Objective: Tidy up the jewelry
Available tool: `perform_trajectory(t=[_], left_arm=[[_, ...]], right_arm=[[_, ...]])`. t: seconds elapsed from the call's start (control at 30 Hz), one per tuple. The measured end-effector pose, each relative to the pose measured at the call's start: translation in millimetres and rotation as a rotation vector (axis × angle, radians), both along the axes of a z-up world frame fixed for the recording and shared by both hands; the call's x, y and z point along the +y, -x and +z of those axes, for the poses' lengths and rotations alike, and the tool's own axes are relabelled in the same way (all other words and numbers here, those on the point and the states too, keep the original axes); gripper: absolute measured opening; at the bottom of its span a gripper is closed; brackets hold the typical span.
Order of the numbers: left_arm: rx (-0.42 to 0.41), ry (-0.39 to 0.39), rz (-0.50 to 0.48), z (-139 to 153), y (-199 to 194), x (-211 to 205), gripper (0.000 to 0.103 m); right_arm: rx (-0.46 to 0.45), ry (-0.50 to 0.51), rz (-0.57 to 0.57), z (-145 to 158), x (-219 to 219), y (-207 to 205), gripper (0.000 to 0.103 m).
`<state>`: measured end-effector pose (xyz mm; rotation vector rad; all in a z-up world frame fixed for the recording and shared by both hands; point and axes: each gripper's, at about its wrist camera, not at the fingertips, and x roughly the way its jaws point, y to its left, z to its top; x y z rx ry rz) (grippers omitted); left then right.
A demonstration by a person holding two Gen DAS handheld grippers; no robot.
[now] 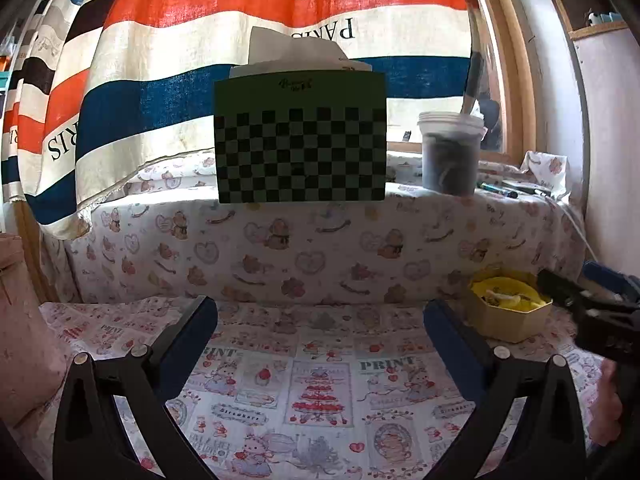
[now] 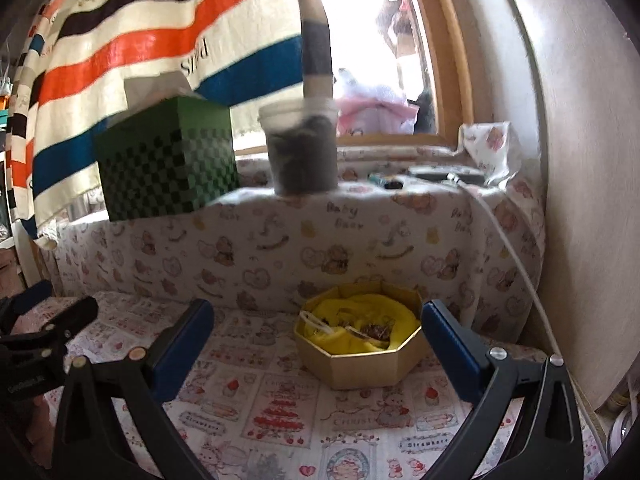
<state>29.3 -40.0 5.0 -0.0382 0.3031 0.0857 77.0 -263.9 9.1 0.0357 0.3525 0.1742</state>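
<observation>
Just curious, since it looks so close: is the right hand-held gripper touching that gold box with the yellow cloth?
Apart. In the right wrist view the right hand-held gripper is open, and printed cloth shows between each finger and the gold box.

Tablecloth (image 2: 280,412) was printed cotton-like cloth, matt. Octagonal box (image 2: 360,368) looked like smooth card, faint gold sheen, lined with yellow cloth (image 2: 360,312) (soft, crumpled). Left gripper (image 1: 320,328) and right gripper (image 2: 318,330): matt black plastic, blue rubbery pads (image 2: 180,344), bright metal rivets. Striped curtain (image 1: 240,0) was coarse woven fabric. Tub (image 1: 450,152) was translucent plastic
</observation>
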Motion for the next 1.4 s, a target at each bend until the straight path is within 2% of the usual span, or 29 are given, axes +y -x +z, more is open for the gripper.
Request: perform_trajectory(t=[0.07, 0.2, 1.4], left_arm=[[0.005, 0.010, 0.009, -1, -1, 2, 0.102], [-0.001, 0.013, 0.013, 0, 1, 3, 0.102], [0.008, 0.001, 0.021, 1, 0, 2, 0.102]], right_arm=[[-0.007, 0.016, -0.026, 0, 1, 2, 0.103], [-0.079, 0.052, -0.020, 3, 7, 17, 0.103], [-0.064, 0.053, -0.008, 3, 8, 16, 0.103]])
